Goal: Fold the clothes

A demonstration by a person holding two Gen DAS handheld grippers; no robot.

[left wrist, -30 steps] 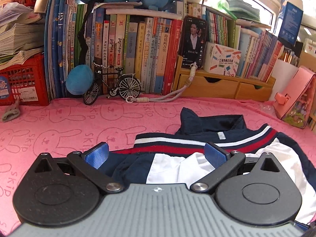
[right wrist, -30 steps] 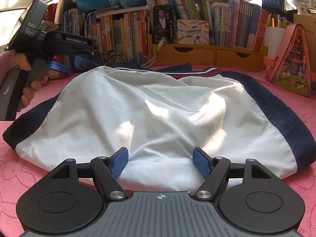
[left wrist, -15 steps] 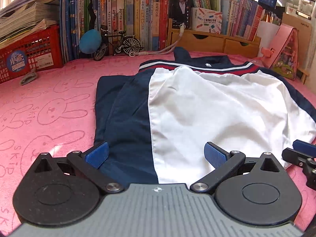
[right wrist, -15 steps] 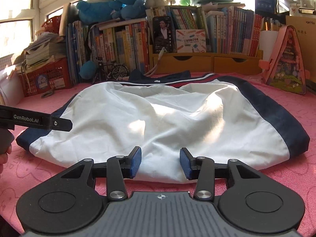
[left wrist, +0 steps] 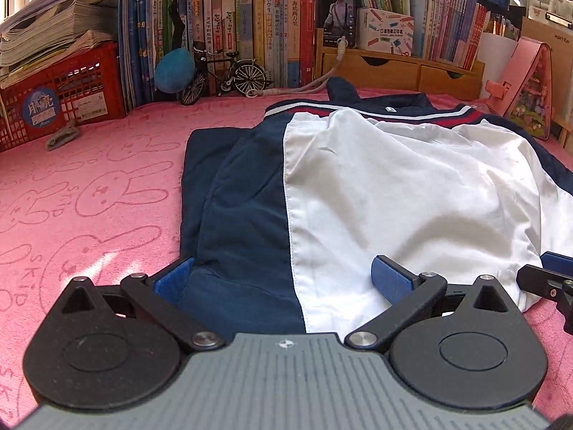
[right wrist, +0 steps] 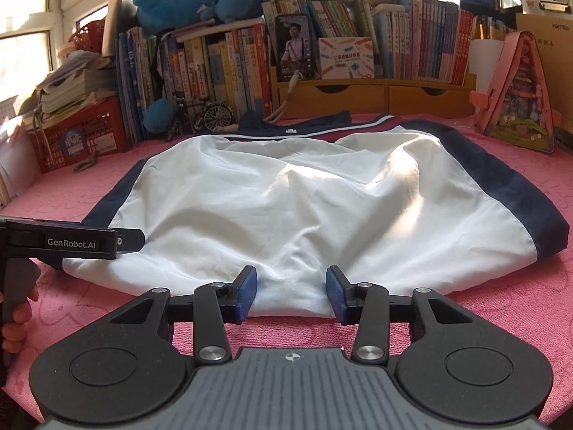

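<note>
A white jacket with navy side panels and a red-and-white striped collar (left wrist: 394, 186) (right wrist: 304, 200) lies flat on the pink bunny-print cloth (left wrist: 89, 186). My left gripper (left wrist: 283, 279) is open wide over the near left hem, where navy meets white. It touches no fabric that I can see. My right gripper (right wrist: 290, 294) sits low at the near white hem with its jaws half closed. A bunched fold of hem lies between the pads, which do not clearly press on it. Each gripper shows in the other's view: the left gripper (right wrist: 125, 240), the right gripper (left wrist: 551, 272).
Behind the jacket stand rows of books (right wrist: 222, 68), a red crate (left wrist: 68, 96), a toy bicycle (left wrist: 225, 75), a wooden drawer unit (right wrist: 369, 96) and a pink triangular case (right wrist: 519, 104). A hand (right wrist: 14, 326) holds the left gripper's handle.
The left gripper pulled back and down from the collar to the near left hem. The right gripper's jaws narrowed around the white hem, then stayed as they were.
</note>
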